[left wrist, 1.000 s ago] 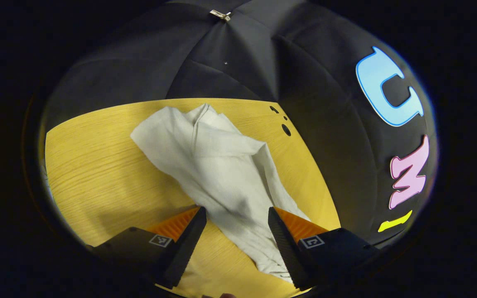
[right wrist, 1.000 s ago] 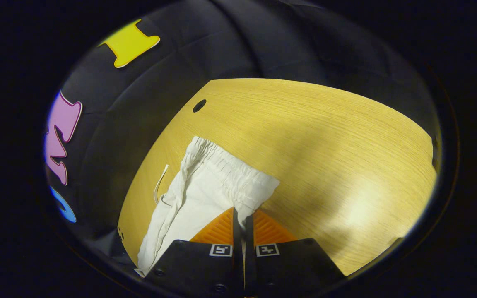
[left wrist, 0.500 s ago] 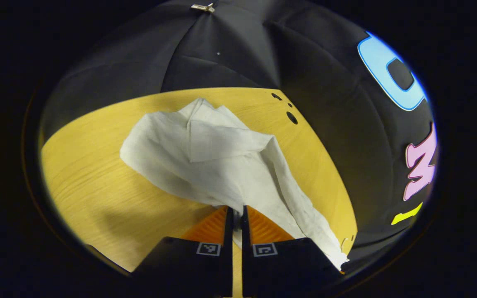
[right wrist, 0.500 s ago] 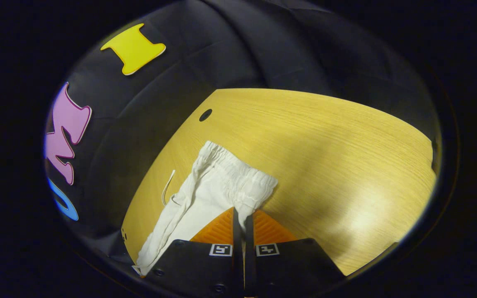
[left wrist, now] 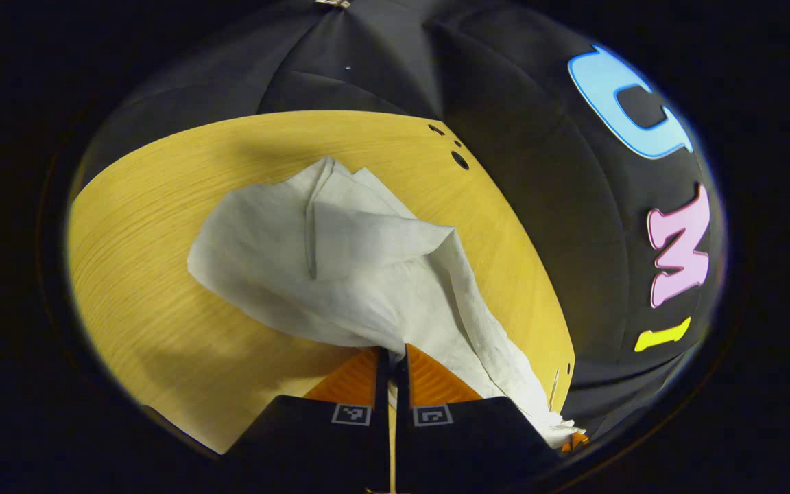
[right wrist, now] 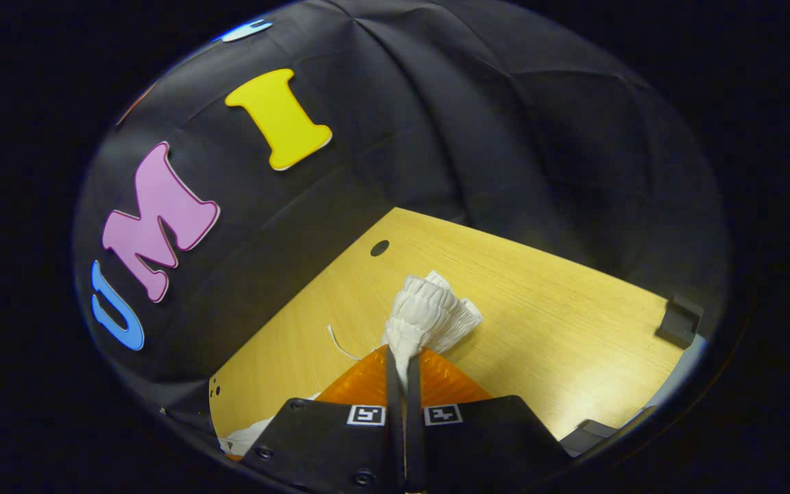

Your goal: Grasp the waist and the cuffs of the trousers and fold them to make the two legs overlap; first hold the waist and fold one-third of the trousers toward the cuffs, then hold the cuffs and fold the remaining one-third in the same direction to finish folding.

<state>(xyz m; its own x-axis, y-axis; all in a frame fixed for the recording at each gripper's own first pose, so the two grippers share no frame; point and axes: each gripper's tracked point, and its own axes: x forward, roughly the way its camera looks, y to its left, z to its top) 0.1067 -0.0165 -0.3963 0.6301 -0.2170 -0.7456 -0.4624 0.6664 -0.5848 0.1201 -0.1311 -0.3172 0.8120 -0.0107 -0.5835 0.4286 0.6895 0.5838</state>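
The white trousers [left wrist: 340, 267] look soft and limp; left tool [left wrist: 391, 360] pinches a leg, right tool [right wrist: 403, 363] pinches the elastic waist [right wrist: 429, 312] above the worktop [right wrist: 559, 343].

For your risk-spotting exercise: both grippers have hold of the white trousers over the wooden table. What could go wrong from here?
1. The right gripper pinches only a bunched bit of the waistband, which may slip out.
2. The trousers lie crumpled beyond the left gripper, so the legs may overlap unevenly.
3. The drawstring trails loose on the table and could get folded inside.

Light: bright on table [left wrist: 162, 274], dim wall | shadows: soft | edges: fisheye-bent | focus: sharp
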